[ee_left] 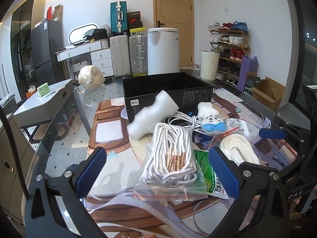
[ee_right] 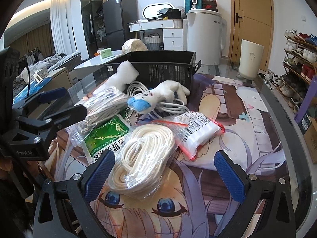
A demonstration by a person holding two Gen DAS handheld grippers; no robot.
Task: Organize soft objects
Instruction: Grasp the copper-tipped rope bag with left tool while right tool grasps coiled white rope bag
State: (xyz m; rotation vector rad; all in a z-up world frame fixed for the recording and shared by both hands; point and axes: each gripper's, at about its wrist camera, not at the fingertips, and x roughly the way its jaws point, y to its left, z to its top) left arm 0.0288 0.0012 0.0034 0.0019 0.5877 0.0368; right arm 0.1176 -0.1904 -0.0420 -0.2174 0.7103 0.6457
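A pile of soft things lies on the glass table in front of an open black box (ee_left: 166, 91) (ee_right: 158, 67). In the left wrist view my left gripper (ee_left: 158, 168) is open around a clear bag of striped white laces (ee_left: 170, 154). Behind it are a white foam piece (ee_left: 152, 115), a white cable coil (ee_left: 182, 119) and a white plush with blue mask (ee_left: 212, 119). In the right wrist view my right gripper (ee_right: 164, 174) is open, with a bagged cream rope coil (ee_right: 142, 156) between its fingers. A green packet (ee_right: 107, 134) and a red-zip bag (ee_right: 198, 130) lie beside it. The left gripper (ee_right: 65, 103) shows at left.
An anime-print mat (ee_right: 247, 119) covers the table under glass. A wrapped rope ball (ee_left: 91, 77) sits at the far left of the table. A grey side table (ee_left: 43, 99) stands left. A shoe rack (ee_right: 297, 59) and cardboard boxes (ee_left: 267, 93) stand right.
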